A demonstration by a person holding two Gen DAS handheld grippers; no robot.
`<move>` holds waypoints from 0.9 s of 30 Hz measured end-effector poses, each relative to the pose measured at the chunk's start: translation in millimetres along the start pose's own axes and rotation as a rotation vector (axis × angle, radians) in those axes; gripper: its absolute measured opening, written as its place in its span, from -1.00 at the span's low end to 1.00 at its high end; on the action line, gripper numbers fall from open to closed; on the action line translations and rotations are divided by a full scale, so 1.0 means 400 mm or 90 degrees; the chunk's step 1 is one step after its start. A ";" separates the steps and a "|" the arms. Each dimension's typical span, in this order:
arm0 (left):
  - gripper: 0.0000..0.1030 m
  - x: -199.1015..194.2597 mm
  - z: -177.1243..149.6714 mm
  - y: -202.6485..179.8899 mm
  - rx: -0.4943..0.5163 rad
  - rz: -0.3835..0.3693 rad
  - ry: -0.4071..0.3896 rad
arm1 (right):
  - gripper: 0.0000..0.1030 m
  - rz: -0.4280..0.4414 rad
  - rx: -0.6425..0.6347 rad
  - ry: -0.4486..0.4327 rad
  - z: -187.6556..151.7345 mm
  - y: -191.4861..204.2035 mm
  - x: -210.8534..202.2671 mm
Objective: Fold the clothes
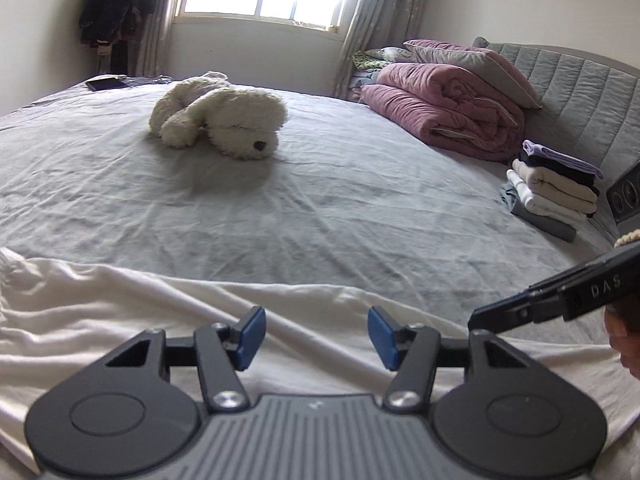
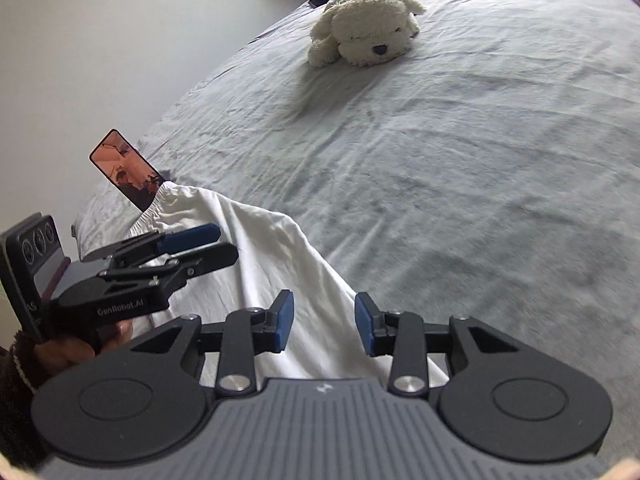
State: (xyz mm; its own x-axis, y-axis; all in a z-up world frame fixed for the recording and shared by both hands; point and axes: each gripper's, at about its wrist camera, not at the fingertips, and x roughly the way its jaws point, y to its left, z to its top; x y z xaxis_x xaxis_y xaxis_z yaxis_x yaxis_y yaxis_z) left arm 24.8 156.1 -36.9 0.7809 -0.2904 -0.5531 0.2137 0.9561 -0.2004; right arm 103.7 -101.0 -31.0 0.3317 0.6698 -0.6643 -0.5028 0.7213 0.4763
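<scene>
Two tools gaping, left tool (image 1: 316, 334), right tool (image 2: 324, 322), above white garment (image 2: 280, 248), folded stack (image 1: 552, 188) left view only

1. The middle of the grey bed sheet (image 1: 320, 208) lies bare between the near white garment (image 1: 120, 320) and the far plush dog (image 1: 218, 116).
2. The plush dog blocks the far centre-left.
3. At the far right, a rolled pink quilt (image 1: 444, 116) and a stack of folded clothes (image 1: 552, 188) fill the edge by the headboard (image 1: 580, 92).
4. A propped phone (image 2: 126, 170) stands at the near left bed edge, touching the garment's elastic hem.
5. The left gripper (image 2: 200, 246) hovers over the garment, crowding the right gripper's (image 2: 324, 324) left side.
</scene>
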 end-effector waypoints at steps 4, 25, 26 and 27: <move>0.01 0.005 -0.038 0.048 -0.007 -0.003 0.017 | -0.26 0.014 -0.015 0.011 0.031 -0.001 0.055; -0.04 -0.004 -0.045 0.071 0.007 -0.022 0.028 | -0.23 0.120 -0.030 0.068 0.049 0.042 0.106; -0.04 -0.004 -0.044 0.069 0.009 -0.021 0.029 | -0.23 0.119 -0.032 0.069 0.049 0.045 0.106; -0.04 -0.004 -0.044 0.068 0.011 -0.020 0.029 | -0.23 0.121 -0.033 0.069 0.051 0.048 0.110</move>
State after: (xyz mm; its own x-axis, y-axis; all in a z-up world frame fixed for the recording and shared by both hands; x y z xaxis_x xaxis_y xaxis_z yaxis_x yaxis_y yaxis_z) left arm 19.2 182.0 -55.6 0.7457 -0.3214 -0.5836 0.2482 0.9469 -0.2044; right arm 124.9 -54.1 -39.2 0.1403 0.7679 -0.6250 -0.5891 0.5721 0.5706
